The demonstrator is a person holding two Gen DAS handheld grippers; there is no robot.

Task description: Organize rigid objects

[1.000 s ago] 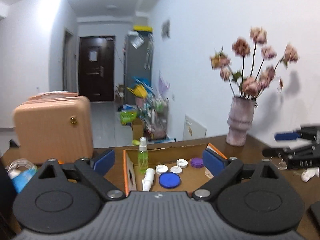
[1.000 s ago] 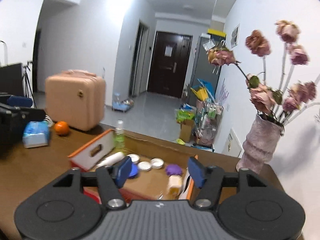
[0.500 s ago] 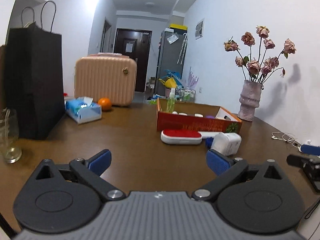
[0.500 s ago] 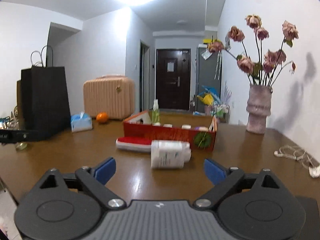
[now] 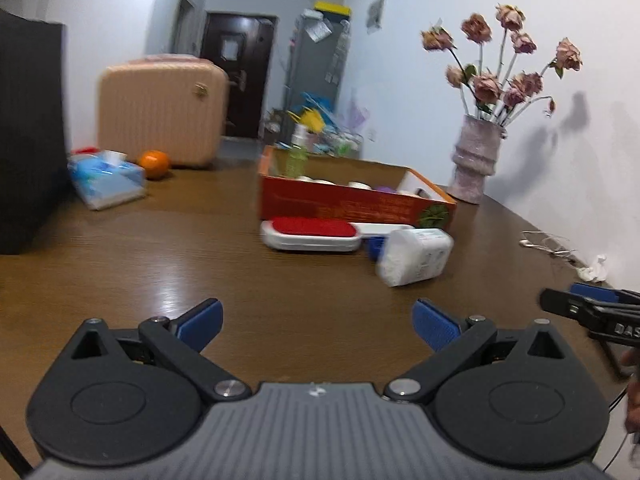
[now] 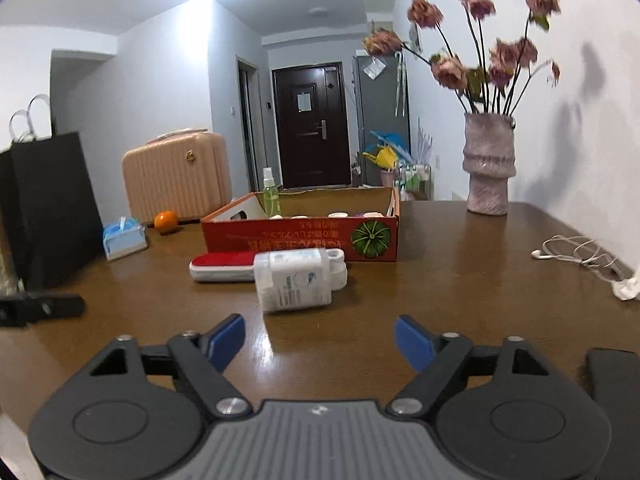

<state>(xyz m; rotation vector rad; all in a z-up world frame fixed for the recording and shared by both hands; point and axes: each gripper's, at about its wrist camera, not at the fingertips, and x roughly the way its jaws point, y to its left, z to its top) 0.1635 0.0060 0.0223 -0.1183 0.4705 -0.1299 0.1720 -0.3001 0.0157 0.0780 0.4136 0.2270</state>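
Note:
A red cardboard box (image 5: 352, 204) (image 6: 304, 236) stands mid-table, holding a green spray bottle (image 6: 271, 196) and several small lids. In front of it lie a red-topped white lint brush (image 5: 310, 234) (image 6: 222, 266) and a white bottle on its side (image 5: 414, 256) (image 6: 298, 278). My left gripper (image 5: 316, 322) is open and empty, low over the table, well short of the brush. My right gripper (image 6: 319, 340) is open and empty, just short of the white bottle. The right gripper also shows at the right edge of the left wrist view (image 5: 592, 312).
A black paper bag (image 6: 48, 208), a blue tissue pack (image 5: 106, 182), an orange (image 5: 154, 164) and a pink suitcase (image 5: 160, 114) stand at the left and back. A vase of dried flowers (image 6: 488, 164) and white earphones (image 6: 576, 256) are at the right.
Both grippers pulled back from over the box to low above the near table, then edged forward toward the brush and the white bottle. Both stayed open and empty.

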